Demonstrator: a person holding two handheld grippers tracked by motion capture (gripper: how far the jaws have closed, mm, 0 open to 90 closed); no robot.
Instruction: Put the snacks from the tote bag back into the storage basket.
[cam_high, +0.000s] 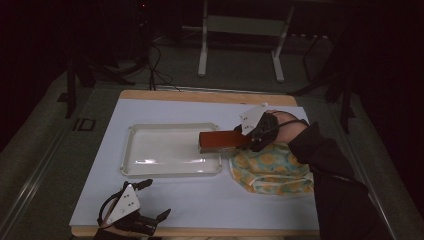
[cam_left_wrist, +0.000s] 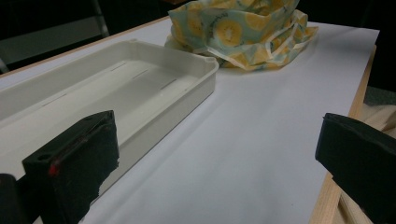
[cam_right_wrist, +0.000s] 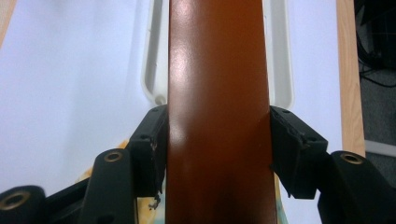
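Observation:
My right gripper (cam_high: 245, 138) is shut on a glossy reddish-brown flat block (cam_high: 220, 140), held level over the right end of the white tray (cam_high: 150, 129). In the right gripper view the brown block (cam_right_wrist: 217, 93) runs straight up between the two jaws, with the tray's rim (cam_right_wrist: 150, 70) beneath it. A yellow and teal patterned cloth bag (cam_high: 272, 172) lies on the white mat just right of the tray, under my right hand. My left gripper (cam_high: 152, 200) rests open near the table's front left edge. In the left gripper view the tray (cam_left_wrist: 154, 74) and the bag (cam_left_wrist: 243, 32) lie ahead.
The white mat (cam_high: 200, 200) covers a wooden table whose edge (cam_high: 200, 95) shows at the back. A white metal stand (cam_high: 240, 35) and cables sit on the floor beyond. The surroundings are dark.

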